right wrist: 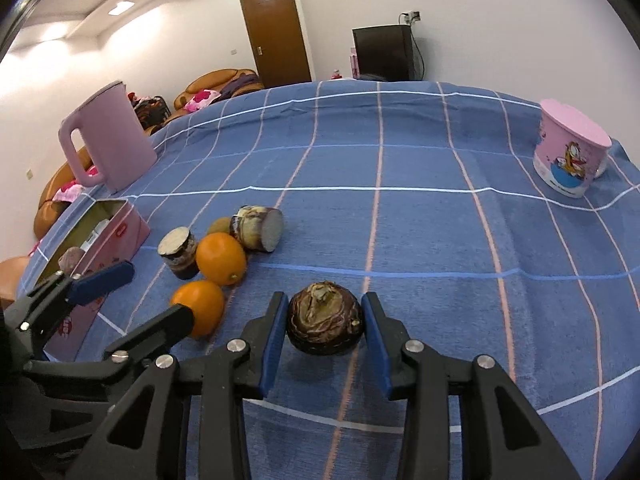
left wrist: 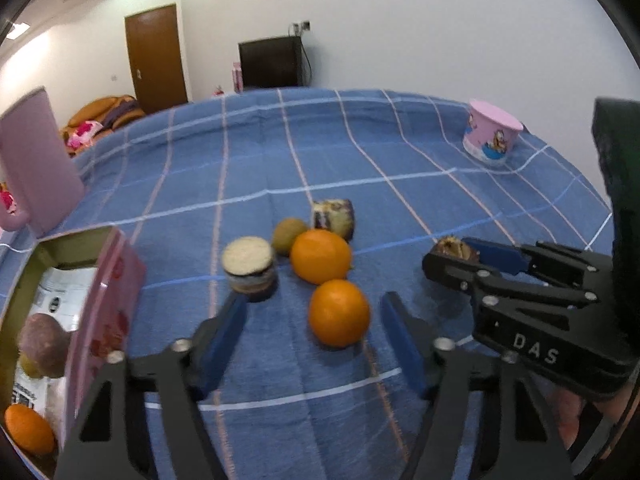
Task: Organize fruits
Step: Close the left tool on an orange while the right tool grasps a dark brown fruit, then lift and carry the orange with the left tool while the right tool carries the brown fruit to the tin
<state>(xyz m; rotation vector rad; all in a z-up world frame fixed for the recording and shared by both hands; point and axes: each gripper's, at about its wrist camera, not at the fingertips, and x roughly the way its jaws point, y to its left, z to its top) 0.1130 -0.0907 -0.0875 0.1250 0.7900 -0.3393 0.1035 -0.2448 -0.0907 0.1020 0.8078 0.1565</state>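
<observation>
On the blue checked cloth an orange point(left wrist: 339, 312) lies between the blue pads of my left gripper point(left wrist: 314, 304). The pads stand clear of it, with the wider gap on the left. Behind it lie a second orange point(left wrist: 321, 256), a kiwi point(left wrist: 289, 236) and two cut, purple-streaked root pieces point(left wrist: 250, 268) point(left wrist: 333, 218). My right gripper point(right wrist: 324, 304) is shut on a dark brown round bulb point(right wrist: 326, 322) resting on the cloth. The right wrist view also shows the left gripper point(right wrist: 160, 292) around the near orange point(right wrist: 200, 308).
A pink tin box point(left wrist: 104, 300) stands open at the left, holding a purplish fruit point(left wrist: 42, 344) and an orange point(left wrist: 30, 428). A pink kettle point(right wrist: 108, 140) stands at the far left. A pink cartoon cup point(right wrist: 568, 148) is at the far right.
</observation>
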